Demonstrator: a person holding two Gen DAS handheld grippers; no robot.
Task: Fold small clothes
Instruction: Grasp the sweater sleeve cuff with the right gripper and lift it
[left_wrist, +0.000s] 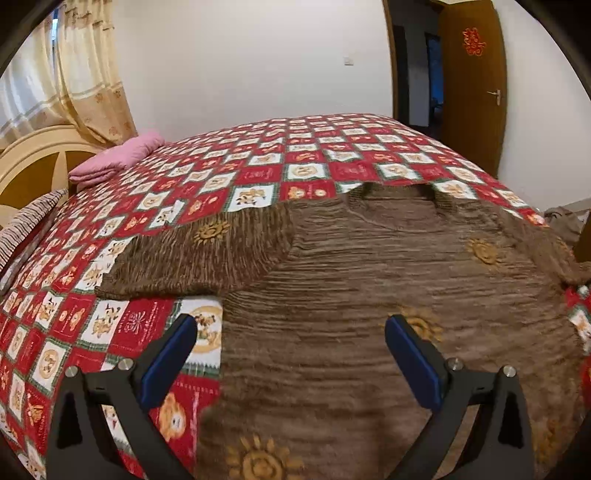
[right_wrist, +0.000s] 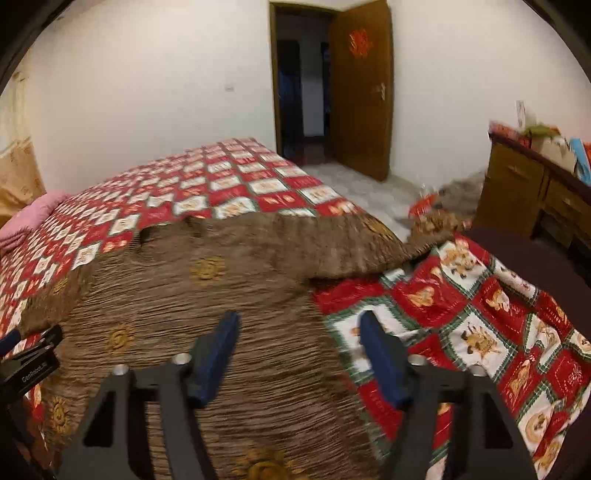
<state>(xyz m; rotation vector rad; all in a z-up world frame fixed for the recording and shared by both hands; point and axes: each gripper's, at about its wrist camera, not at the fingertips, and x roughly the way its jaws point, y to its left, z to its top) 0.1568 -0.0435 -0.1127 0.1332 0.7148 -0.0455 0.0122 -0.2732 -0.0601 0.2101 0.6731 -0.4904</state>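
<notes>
A brown knitted sweater (left_wrist: 369, 295) with yellow sun patterns lies spread flat on the red checkered bedspread (left_wrist: 258, 162). One sleeve (left_wrist: 192, 258) stretches out to the left. My left gripper (left_wrist: 291, 328) is open and empty, hovering over the sweater's left side edge. In the right wrist view the sweater (right_wrist: 192, 295) fills the middle, and its other sleeve (right_wrist: 351, 247) points right. My right gripper (right_wrist: 299, 325) is open and empty, straddling the sweater's right side edge. The left gripper's body (right_wrist: 26, 365) shows at the left border.
A folded pink cloth (left_wrist: 118, 155) and a striped pillow (left_wrist: 29, 221) lie near the headboard (left_wrist: 33, 155). A wooden cabinet (right_wrist: 524, 199) with clutter stands at right. Clothes lie on the floor (right_wrist: 443, 210) by the open door (right_wrist: 362, 92).
</notes>
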